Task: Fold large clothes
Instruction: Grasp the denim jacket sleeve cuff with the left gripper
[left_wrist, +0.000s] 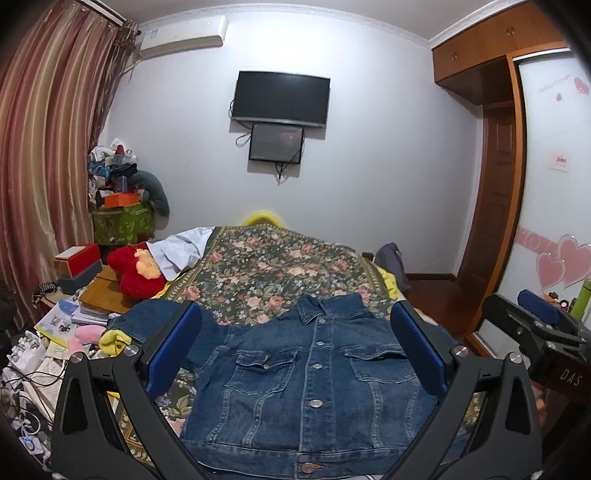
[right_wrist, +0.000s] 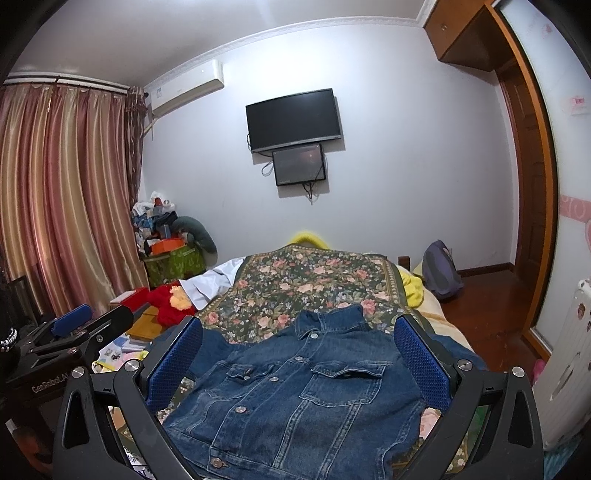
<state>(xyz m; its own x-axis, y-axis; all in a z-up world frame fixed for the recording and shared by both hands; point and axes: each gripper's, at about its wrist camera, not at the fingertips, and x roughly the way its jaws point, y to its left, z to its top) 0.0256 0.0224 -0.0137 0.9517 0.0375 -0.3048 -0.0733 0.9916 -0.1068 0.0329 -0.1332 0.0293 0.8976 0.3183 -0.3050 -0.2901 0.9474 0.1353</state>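
Observation:
A blue denim jacket (left_wrist: 310, 384) lies spread flat, front up and buttoned, on the floral bedspread (left_wrist: 273, 273); its collar points away from me. It also shows in the right wrist view (right_wrist: 306, 398). My left gripper (left_wrist: 295, 354) is open and empty, held above the jacket's chest, blue pads wide apart. My right gripper (right_wrist: 297, 358) is open and empty, also above the jacket. The right gripper shows at the right edge of the left wrist view (left_wrist: 532, 325); the left gripper shows at the left edge of the right wrist view (right_wrist: 77, 328).
A red plush toy (left_wrist: 136, 269) and a white cloth (left_wrist: 181, 247) lie at the bed's left. A cluttered side table with boxes, papers and cables (left_wrist: 74, 295) stands left. A wardrobe (left_wrist: 491, 147) and wooden floor (right_wrist: 491, 314) are right. A backpack (right_wrist: 439, 269) sits by the bed.

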